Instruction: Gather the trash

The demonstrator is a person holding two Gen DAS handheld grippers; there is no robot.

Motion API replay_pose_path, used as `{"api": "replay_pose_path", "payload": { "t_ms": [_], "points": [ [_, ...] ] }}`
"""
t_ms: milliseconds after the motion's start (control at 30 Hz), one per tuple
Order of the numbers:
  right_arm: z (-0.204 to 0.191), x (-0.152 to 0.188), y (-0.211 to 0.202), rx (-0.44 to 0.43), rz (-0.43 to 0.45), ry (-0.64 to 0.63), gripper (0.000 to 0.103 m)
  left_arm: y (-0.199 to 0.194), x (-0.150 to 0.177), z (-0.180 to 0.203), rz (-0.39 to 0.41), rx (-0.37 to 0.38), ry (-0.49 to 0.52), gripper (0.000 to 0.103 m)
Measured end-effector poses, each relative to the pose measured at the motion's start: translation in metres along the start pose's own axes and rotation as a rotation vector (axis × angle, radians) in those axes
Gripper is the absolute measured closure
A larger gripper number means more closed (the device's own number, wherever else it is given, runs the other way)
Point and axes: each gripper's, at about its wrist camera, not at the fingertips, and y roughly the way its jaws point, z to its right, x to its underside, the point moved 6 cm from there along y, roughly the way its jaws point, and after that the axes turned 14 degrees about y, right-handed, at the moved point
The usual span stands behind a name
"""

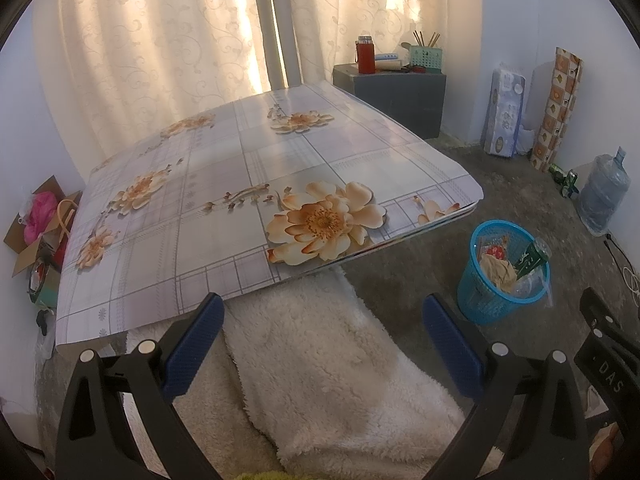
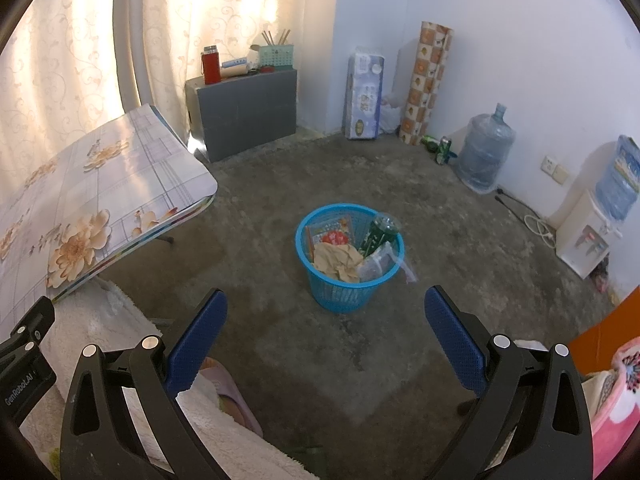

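Trash fills the blue basket [image 2: 349, 258] on the floor, dead ahead at twelve o'clock of the right gripper [image 2: 326, 322], the nearer one. From the left gripper [image 1: 323, 326] it sits off at two o'clock. Both jaws gape wide, holding nothing.

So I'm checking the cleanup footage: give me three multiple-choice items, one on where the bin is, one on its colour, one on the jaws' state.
1. Where does the bin stand?
A on the table
B on the floor
C on the grey box

2. What colour is it?
A blue
B red
C white

3. How is the right gripper?
A shut on paper
B open, empty
C shut on a bottle

Key: B, it stands on the floor beside the table; A, blue mesh wall; B, jaws apart with nothing between.
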Motion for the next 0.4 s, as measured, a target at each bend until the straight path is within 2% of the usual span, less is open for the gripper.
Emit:
{"api": "replay_pose_path", "payload": {
  "t_ms": [400],
  "points": [
    [0.0002,-0.0006,-0.0002,-0.001,0.0,0.0,0.008,0.0007,-0.001,-0.001,-0.002,0.001,0.0,0.006]
  ]
}}
